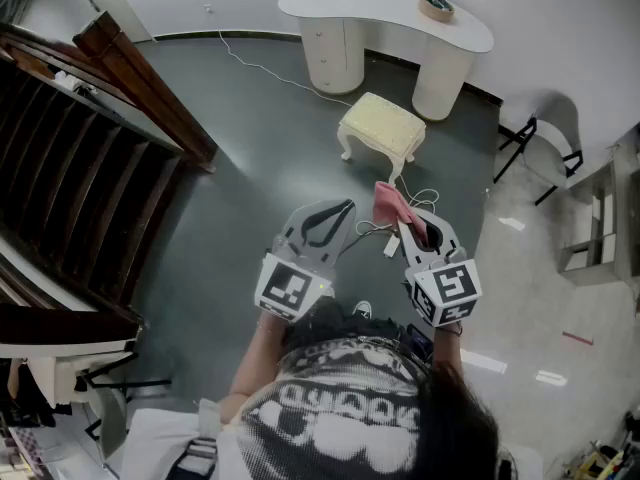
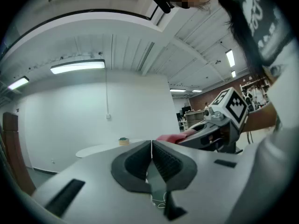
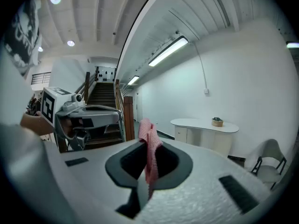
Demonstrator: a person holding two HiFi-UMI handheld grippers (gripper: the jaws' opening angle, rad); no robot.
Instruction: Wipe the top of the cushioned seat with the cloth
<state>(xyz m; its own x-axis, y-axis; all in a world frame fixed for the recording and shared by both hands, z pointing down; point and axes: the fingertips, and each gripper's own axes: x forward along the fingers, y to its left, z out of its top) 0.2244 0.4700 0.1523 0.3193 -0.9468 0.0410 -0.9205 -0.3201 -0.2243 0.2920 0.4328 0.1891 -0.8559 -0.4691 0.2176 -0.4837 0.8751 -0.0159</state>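
Note:
A pale yellow cushioned seat (image 1: 382, 127) with white legs stands on the dark floor ahead of me, in front of the white desk. My right gripper (image 1: 412, 218) is shut on a pink cloth (image 1: 391, 202), which sticks up between its jaws (image 3: 148, 146). My left gripper (image 1: 344, 208) is shut with nothing in it; its jaws meet in the left gripper view (image 2: 152, 146). Both grippers are held at waist height, well short of the seat. From the left gripper view I see the right gripper (image 2: 219, 125) with the cloth.
A curved white desk (image 1: 385, 23) with a small round container (image 1: 436, 6) stands by the far wall. A wooden staircase (image 1: 80, 138) fills the left. A white chair (image 1: 545, 143) is at the right. A white cable (image 1: 265, 68) runs across the floor.

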